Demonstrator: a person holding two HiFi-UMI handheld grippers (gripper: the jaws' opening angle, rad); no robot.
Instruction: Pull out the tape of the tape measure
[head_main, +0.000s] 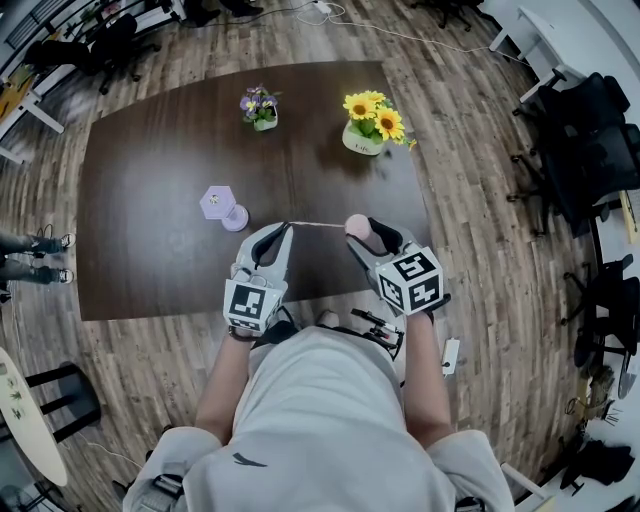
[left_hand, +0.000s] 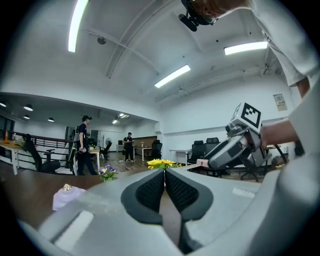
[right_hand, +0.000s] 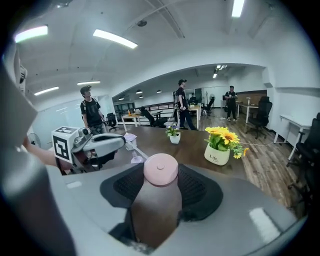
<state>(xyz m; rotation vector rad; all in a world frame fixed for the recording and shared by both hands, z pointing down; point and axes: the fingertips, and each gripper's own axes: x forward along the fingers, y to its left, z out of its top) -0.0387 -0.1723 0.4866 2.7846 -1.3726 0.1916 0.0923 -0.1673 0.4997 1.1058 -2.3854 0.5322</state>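
Note:
A round pink tape measure (head_main: 357, 228) sits between the pads of my right gripper (head_main: 364, 230), which is shut on it above the near part of the dark table (head_main: 150, 160). In the right gripper view its pink body (right_hand: 161, 170) fills the gap between the pads. A thin pale tape (head_main: 318, 225) runs left from it to my left gripper (head_main: 289, 228), whose jaws are pressed together on the tape's end. The two grippers are a short way apart, tips facing each other. In the left gripper view the pads (left_hand: 150, 192) meet along a thin line.
A lilac hexagonal ornament on a stand (head_main: 222, 206) stands just left of the grippers. A purple flower pot (head_main: 260, 108) and a sunflower pot (head_main: 368, 128) are at the table's far side. Black office chairs (head_main: 590, 140) are at the right. People stand in the background (right_hand: 182, 102).

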